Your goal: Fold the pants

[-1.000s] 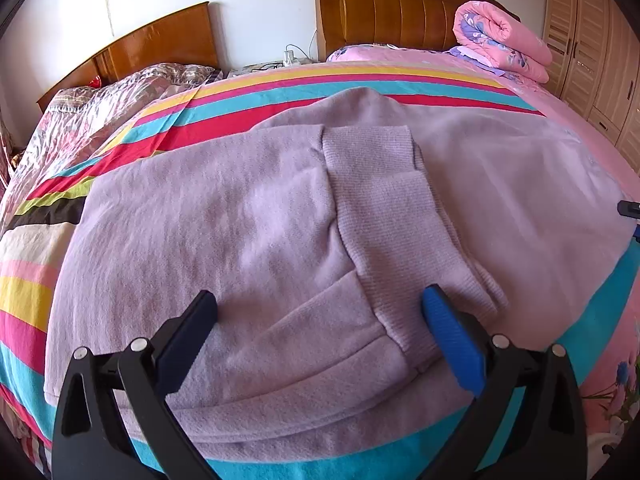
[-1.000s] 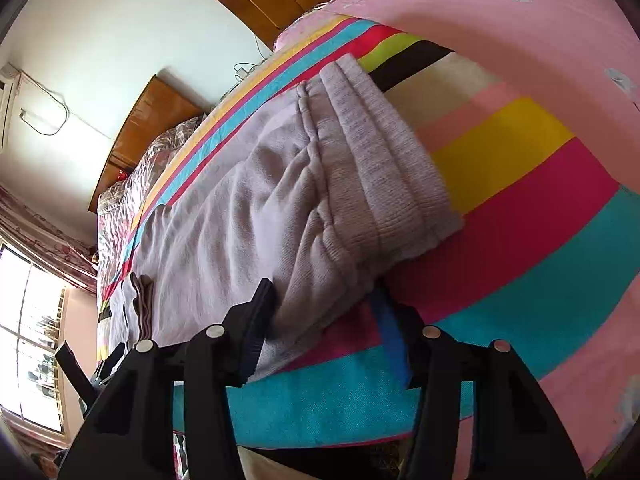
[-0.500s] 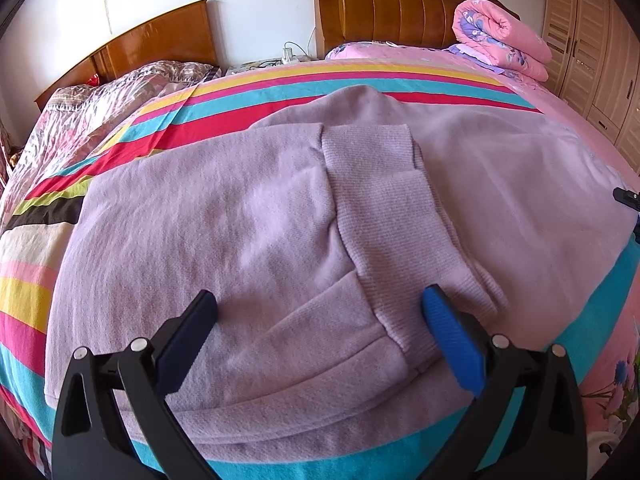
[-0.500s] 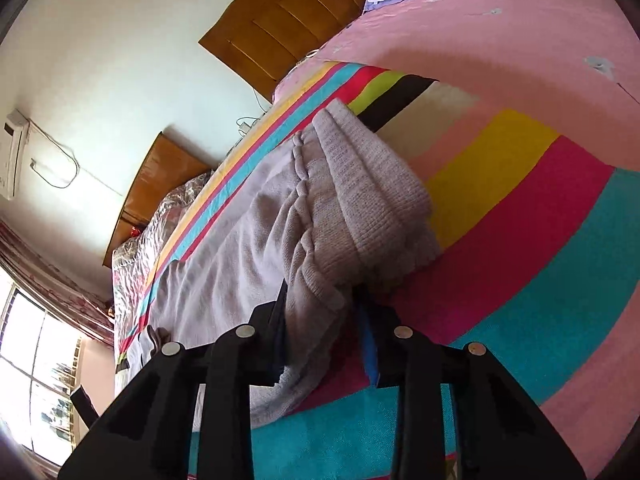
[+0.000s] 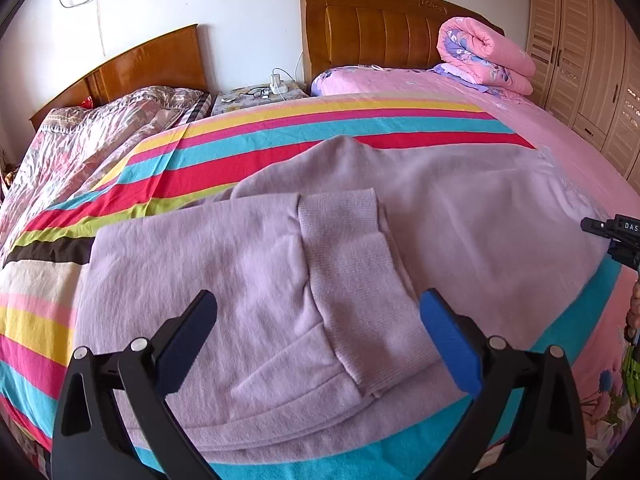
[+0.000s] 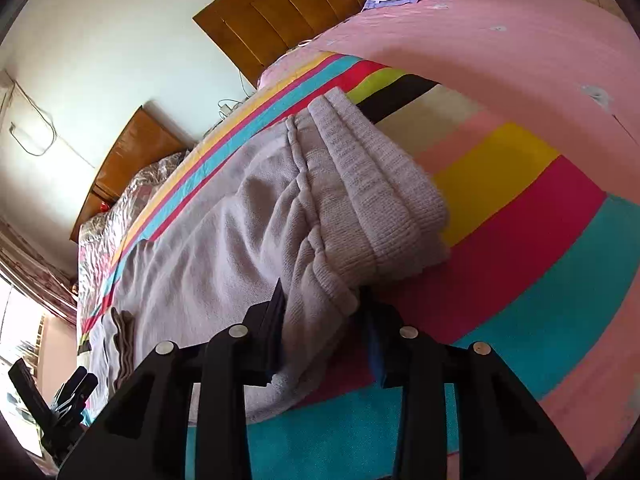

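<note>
Lilac pants [image 5: 460, 216] lie folded across the striped bed cover [image 5: 280, 136]. Their ribbed cuffs [image 5: 348, 264] are laid back over the legs. My left gripper [image 5: 318, 300] hovers open just above these cuffs, and nothing is between its fingers. In the right wrist view, my right gripper [image 6: 322, 292] is shut on the near corner of the pants [image 6: 224, 248], just below the ribbed waistband [image 6: 372, 200], and cloth is bunched between the pads. The right gripper's body [image 5: 616, 236] shows at the right edge of the left wrist view. The left gripper [image 6: 60, 400] shows far left in the right wrist view.
A rolled pink quilt [image 5: 484, 56] lies by the wooden headboard [image 5: 380, 28]. A second bed with a shiny patterned cover [image 5: 92, 132] stands to the left, with a nightstand [image 5: 256, 94] between the beds. Wardrobe doors [image 5: 580, 44] line the right wall. The bed's near edge runs under both grippers.
My right gripper's jaws have come together on the corner of the pants by the waistband. The left gripper has risen slightly and is still open.
</note>
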Demonstrator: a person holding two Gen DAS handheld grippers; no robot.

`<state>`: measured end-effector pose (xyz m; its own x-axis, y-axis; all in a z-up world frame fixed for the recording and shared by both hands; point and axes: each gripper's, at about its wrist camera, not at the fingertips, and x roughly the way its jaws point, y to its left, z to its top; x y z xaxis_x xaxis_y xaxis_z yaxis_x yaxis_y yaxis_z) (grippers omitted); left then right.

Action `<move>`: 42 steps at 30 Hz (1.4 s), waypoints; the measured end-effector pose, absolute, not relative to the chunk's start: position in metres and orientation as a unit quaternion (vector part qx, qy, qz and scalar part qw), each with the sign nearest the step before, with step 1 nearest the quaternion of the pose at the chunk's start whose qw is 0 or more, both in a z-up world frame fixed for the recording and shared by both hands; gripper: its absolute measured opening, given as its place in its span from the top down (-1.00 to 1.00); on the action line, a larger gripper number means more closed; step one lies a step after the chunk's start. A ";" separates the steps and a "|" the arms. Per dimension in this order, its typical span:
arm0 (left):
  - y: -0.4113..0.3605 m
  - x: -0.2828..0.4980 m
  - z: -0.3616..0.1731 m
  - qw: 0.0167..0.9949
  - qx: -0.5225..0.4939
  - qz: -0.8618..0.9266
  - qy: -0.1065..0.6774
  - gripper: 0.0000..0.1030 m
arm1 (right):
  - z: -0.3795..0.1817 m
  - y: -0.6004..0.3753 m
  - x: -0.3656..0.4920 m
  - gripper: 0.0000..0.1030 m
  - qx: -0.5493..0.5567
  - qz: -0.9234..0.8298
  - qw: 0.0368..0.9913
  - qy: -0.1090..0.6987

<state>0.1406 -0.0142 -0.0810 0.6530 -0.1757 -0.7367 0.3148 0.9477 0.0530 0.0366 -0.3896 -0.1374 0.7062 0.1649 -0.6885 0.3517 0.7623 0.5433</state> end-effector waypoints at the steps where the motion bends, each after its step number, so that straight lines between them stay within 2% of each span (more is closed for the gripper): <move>1: -0.019 0.146 -0.087 0.900 0.099 -0.133 0.403 -0.97 | -0.139 -0.392 0.033 0.38 0.357 -0.050 0.858 0.367; 3: -0.031 0.156 -0.114 0.877 0.141 -0.130 0.441 -0.97 | -0.138 -0.396 0.025 0.40 0.384 -0.044 0.856 0.342; 4: -0.028 0.153 -0.117 0.888 0.126 -0.137 0.420 -0.97 | -0.135 -0.395 0.023 0.42 0.389 -0.043 0.859 0.331; 7: -0.014 0.158 -0.117 0.881 0.093 -0.156 0.436 -0.97 | -0.106 -0.380 0.024 0.48 0.355 -0.046 0.884 0.302; 9: 0.007 0.154 -0.100 0.897 0.061 -0.161 0.408 -0.80 | -0.069 -0.353 0.031 0.51 0.291 -0.046 0.913 0.283; 13: 0.091 0.146 -0.059 0.925 -0.048 -0.126 0.357 -0.84 | 0.012 -0.256 0.053 0.52 0.132 0.017 0.963 0.234; 16: 0.159 0.138 -0.048 0.929 -0.109 -0.073 0.345 -0.85 | 0.043 -0.149 0.062 0.52 -0.010 0.100 0.973 0.206; 19: 0.213 0.128 -0.054 0.925 -0.150 -0.027 0.347 -0.85 | 0.023 -0.037 0.055 0.52 -0.162 0.192 0.946 0.204; 22: 0.253 0.120 -0.070 0.907 -0.204 -0.034 0.367 -0.85 | -0.041 0.049 0.049 0.52 -0.286 0.269 0.888 0.239; 24: 0.267 0.113 -0.084 0.891 -0.234 -0.056 0.386 -0.85 | -0.092 0.080 0.046 0.53 -0.342 0.299 0.846 0.280; 25: 0.270 0.110 -0.089 0.883 -0.247 -0.067 0.393 -0.85 | -0.109 0.086 0.040 0.53 -0.363 0.293 0.842 0.272; 31: 0.251 0.112 -0.083 0.838 -0.310 -0.200 0.401 -0.85 | -0.098 0.074 0.027 0.53 -0.372 0.272 0.863 0.207; 36: 0.199 0.150 -0.084 0.791 -0.287 -0.273 0.467 -0.89 | -0.092 0.075 0.022 0.49 -0.381 0.258 0.870 0.176; 39: 0.176 0.172 -0.092 0.782 -0.266 -0.268 0.496 -0.88 | -0.093 0.079 0.015 0.24 -0.405 0.276 0.853 0.180; 41: 0.170 0.179 -0.101 0.777 -0.263 -0.255 0.511 -0.88 | -0.076 0.059 0.011 -0.03 -0.361 0.319 0.857 0.184; 42: 0.169 0.179 -0.103 0.778 -0.261 -0.255 0.512 -0.88 | -0.064 0.044 0.011 -0.04 -0.337 0.317 0.867 0.184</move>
